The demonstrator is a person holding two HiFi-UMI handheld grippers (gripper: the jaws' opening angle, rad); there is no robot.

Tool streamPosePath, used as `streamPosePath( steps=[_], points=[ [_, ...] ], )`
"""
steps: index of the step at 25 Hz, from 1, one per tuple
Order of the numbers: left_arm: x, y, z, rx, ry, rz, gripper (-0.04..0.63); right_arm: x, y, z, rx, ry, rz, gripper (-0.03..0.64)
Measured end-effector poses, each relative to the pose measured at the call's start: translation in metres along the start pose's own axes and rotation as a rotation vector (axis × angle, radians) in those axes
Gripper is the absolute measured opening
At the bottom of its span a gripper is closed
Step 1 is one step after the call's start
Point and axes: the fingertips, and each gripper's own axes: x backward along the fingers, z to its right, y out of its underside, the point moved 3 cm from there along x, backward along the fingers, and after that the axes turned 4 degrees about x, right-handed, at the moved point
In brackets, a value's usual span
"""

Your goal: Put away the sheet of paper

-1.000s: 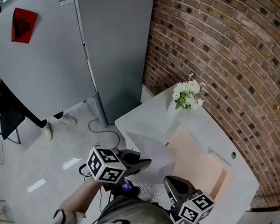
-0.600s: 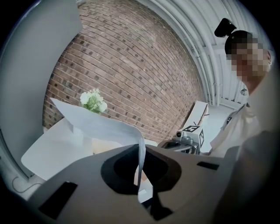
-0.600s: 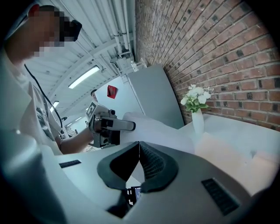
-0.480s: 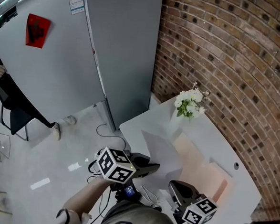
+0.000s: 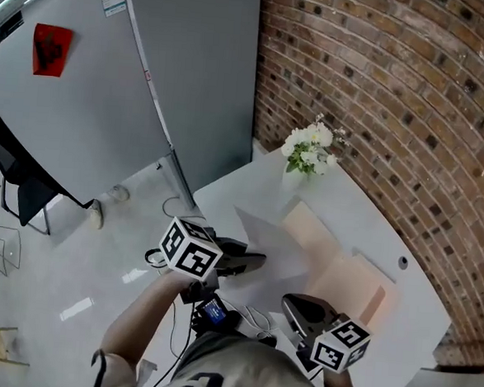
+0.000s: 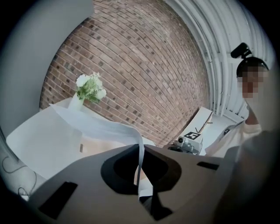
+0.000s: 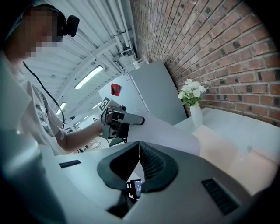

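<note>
The sheet of paper (image 5: 265, 241) is white and hangs curved over the near left part of the white table (image 5: 364, 218). My left gripper (image 5: 252, 260) is shut on the sheet's near edge; in the left gripper view the paper (image 6: 89, 124) runs straight in between the closed jaws of the left gripper (image 6: 141, 151). My right gripper (image 5: 290, 303) is lower and to the right, by the table's near edge, with its jaws together. In the right gripper view the sheet (image 7: 168, 133) lies just beyond the right gripper (image 7: 139, 145); I cannot tell whether they touch.
A pale beige folder (image 5: 340, 266) lies flat on the table beyond the sheet. A white vase of white flowers (image 5: 309, 150) stands at the far corner by the brick wall (image 5: 397, 100). A grey fridge (image 5: 151, 75) stands to the left, with cables (image 5: 168, 208) on the floor.
The left gripper has carried the sheet a little nearer the table. The head view has shifted. The right gripper has hardly moved.
</note>
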Motion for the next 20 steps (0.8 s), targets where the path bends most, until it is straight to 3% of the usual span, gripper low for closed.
streamPosePath(
  steps=[7,12,16,20],
  points=[
    [-0.027,0.007,-0.021,0.071,-0.008,-0.042,0.014,0.019,0.021,0.014,-0.051,0.019,-0.044,0.023],
    [-0.052,0.013,-0.037,0.094,0.02,-0.093,0.014,0.031,0.05,0.029,-0.099,0.083,-0.091,0.023],
    [-0.08,0.027,-0.049,0.139,0.087,-0.173,0.014,0.04,0.084,0.046,-0.164,0.153,-0.151,0.024],
    [-0.103,0.04,-0.066,0.152,0.069,-0.263,0.014,0.052,0.119,0.061,-0.215,0.235,-0.224,0.023]
  ],
)
